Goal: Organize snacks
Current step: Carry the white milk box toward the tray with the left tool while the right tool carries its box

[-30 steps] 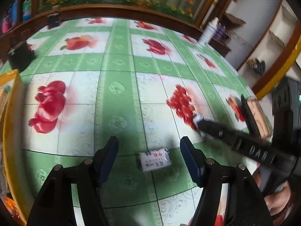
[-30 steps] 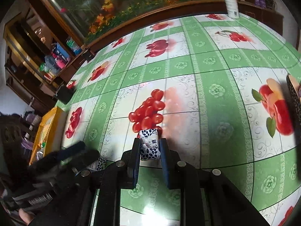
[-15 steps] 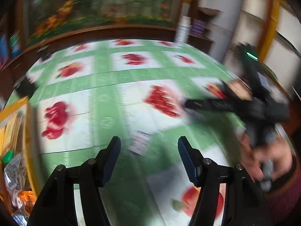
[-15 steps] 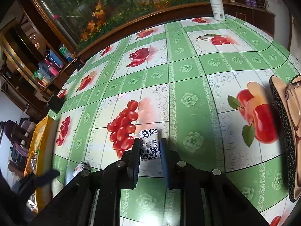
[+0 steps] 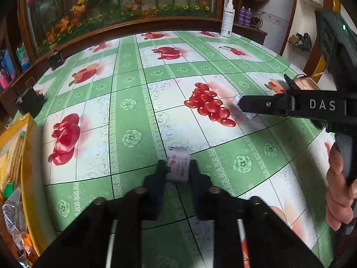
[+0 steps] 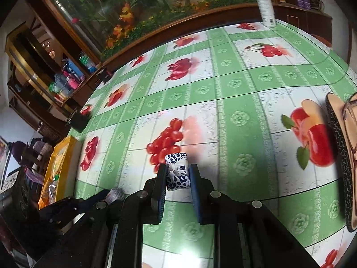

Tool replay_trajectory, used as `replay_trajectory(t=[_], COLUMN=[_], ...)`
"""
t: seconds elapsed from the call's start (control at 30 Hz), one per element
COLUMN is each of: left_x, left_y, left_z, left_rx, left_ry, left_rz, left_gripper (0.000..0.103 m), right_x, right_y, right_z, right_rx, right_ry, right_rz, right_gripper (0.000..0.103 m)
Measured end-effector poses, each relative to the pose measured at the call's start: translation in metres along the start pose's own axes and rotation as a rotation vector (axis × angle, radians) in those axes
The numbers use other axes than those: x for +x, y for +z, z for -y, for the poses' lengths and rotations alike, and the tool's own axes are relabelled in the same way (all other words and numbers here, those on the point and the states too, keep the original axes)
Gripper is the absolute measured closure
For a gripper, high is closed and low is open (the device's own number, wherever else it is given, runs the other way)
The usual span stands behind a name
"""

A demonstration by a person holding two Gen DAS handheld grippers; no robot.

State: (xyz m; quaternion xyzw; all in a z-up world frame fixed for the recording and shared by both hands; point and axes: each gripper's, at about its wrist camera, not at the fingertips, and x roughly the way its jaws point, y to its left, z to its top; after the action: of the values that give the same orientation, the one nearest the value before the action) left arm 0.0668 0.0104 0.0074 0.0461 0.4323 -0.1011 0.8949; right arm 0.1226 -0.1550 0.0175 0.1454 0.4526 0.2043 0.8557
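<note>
I see the tabletop [image 5: 131, 102] first, covered in a green-and-white fruit-print oilcloth, with a yellow bag of snacks [image 5: 15, 156] hanging at its left edge. My left tongs [image 5: 177, 167] are pressed onto a white wrapped candy with red print [image 5: 178, 166] near the front edge, about midway along it. My right tongs [image 6: 177, 174] pinch a blue-and-white wrapped candy [image 6: 177, 172] beside the printed red grapes, nearer the middle.

Both candies look light, small and crinkly; I judge the wrappers slick, so I'd grip across the firm middle, not the twisted ends.

The left wrist view shows the right tongs from the side and the hand [image 5: 339, 181] holding them; the right wrist view alone shows the patterned tray [image 6: 341, 156] at the right edge.
</note>
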Motion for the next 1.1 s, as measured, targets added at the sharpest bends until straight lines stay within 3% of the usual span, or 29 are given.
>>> replay_trajectory(t=[0.6, 1.1], left_x=[-0.024, -0.037], left_y=[0.004, 0.006], left_z=[-0.015, -0.016], left_rx=[-0.06, -0.065], left_ry=[0.146, 0.201], left_rz=[0.137, 0.2], left_gripper=[0.085, 0.085], right_x=[0.001, -0.007], right_y=[-0.017, -0.021], right_z=[-0.046, -0.058], right_rx=[-0.162, -0.209], right_ry=[0.03, 0.032], right_rz=[0.009, 0.058], right_gripper=[0.081, 0.081])
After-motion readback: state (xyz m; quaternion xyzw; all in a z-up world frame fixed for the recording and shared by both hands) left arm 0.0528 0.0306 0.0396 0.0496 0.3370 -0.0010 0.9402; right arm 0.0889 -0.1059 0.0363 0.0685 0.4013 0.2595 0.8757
